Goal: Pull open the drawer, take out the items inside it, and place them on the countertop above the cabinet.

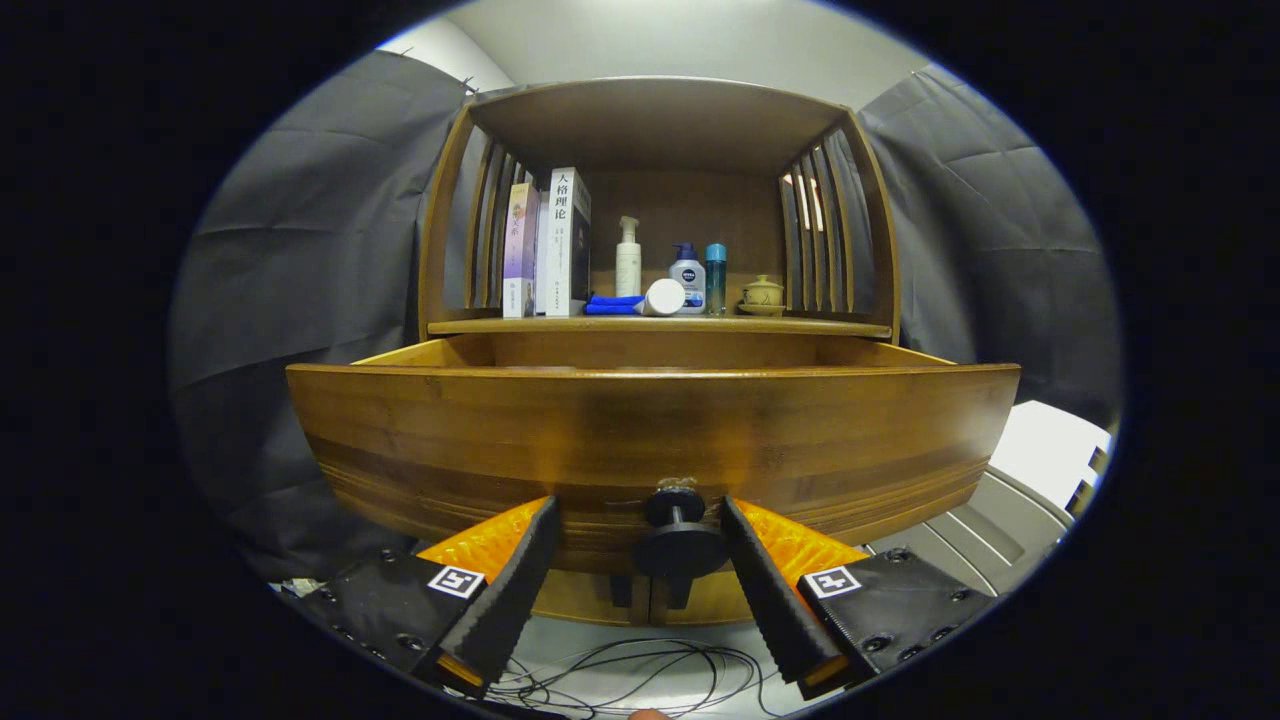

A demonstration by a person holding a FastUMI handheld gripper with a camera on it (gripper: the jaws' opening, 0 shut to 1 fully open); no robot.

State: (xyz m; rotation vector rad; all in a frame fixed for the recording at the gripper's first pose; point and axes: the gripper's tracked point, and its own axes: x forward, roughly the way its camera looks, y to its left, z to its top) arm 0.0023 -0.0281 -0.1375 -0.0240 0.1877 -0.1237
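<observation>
Directly ahead of the gripper (636, 520) stands the drawer (650, 440), pulled out from the wooden cabinet (660, 120); its broad wooden front faces the camera and hides whatever lies inside. Low on that front sits a dark round knob (680, 545), set between the two fingers (520, 570). Fingers spread apart, one on each side of the knob; the right one lies close against the knob's edge, the left one stands clear of it. Nothing is gripped.

Above the drawer runs the countertop (520, 326), a shelf inside the open cabinet with slatted sides. On it, from left to right: two upright books (548, 245) against the left slats, a blue cloth (612, 304) lying flat, a white pump bottle (628, 258) behind it, a white jar (664, 297) on its side touching the cloth, a blue-and-white pump bottle (687, 275), a slim teal bottle (715, 277), and a small lidded cup (763, 295) near the right slats.

Grey cloth (300, 260) hangs on both sides of the cabinet. Below the fingers, loose black cables (640, 670) coil on a pale floor.
</observation>
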